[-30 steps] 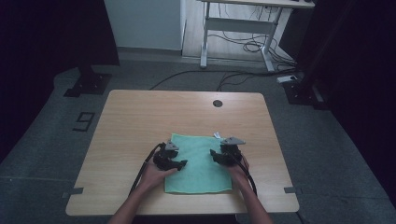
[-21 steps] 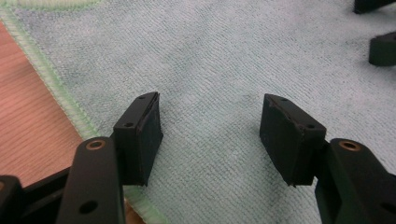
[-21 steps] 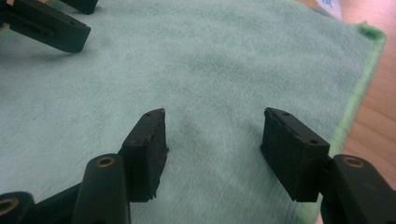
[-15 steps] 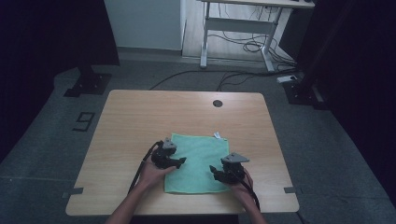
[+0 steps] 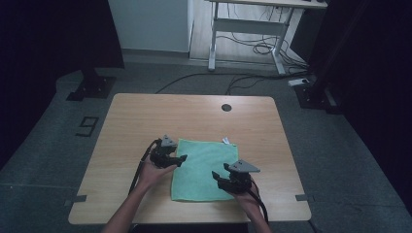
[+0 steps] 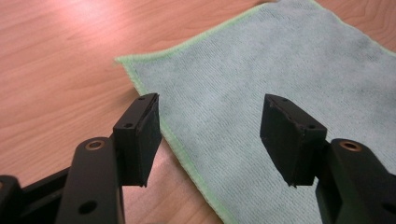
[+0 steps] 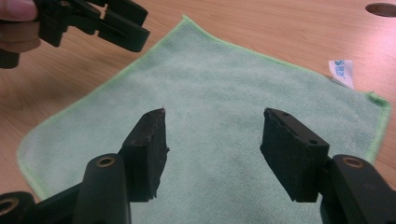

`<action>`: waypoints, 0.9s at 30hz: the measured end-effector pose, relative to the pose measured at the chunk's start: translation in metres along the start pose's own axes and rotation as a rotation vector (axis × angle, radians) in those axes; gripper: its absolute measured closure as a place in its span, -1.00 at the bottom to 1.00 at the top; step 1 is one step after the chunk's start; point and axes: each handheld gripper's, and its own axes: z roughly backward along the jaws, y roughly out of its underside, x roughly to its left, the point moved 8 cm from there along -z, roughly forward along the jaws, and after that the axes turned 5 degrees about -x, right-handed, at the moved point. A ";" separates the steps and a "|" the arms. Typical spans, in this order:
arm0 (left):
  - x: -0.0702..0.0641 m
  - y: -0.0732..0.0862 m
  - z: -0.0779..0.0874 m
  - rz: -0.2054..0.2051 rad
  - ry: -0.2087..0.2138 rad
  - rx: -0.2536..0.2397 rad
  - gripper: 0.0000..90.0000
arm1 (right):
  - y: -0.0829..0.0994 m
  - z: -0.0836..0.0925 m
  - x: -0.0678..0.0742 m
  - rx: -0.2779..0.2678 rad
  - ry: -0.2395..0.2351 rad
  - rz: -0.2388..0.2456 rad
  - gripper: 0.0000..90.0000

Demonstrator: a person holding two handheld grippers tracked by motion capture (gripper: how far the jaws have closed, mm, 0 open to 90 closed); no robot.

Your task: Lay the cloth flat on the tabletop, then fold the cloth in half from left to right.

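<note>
Both grippers stood wide open and empty: the left gripper (image 5: 171, 160) over the cloth's (image 5: 204, 167) left edge, the right gripper (image 5: 228, 178) above its near right part. The cloth lay flat on the table (image 5: 145, 116), apparently not yet folded. Nothing blocked it; a white tag (image 7: 342, 71) stuck out.

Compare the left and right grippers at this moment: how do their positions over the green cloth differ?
The left gripper sits at the cloth's left edge, toward the far corner; the right gripper sits at the right edge, toward the near corner. In the left gripper view the jaws straddle the hem, one over bare table; in the right gripper view both jaws are over cloth. Both are open, holding nothing.
</note>
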 end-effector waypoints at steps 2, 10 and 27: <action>0.000 -0.001 0.000 0.000 -0.002 0.002 -0.14 | 0.000 0.000 0.001 -0.003 -0.003 -0.002 -0.11; 0.012 -0.009 -0.003 0.013 -0.031 0.003 -0.12 | -0.004 -0.003 0.026 -0.012 -0.050 0.040 -0.10; 0.033 -0.009 -0.016 0.046 -0.072 0.001 -0.07 | -0.006 -0.019 0.055 -0.015 -0.106 0.074 -0.08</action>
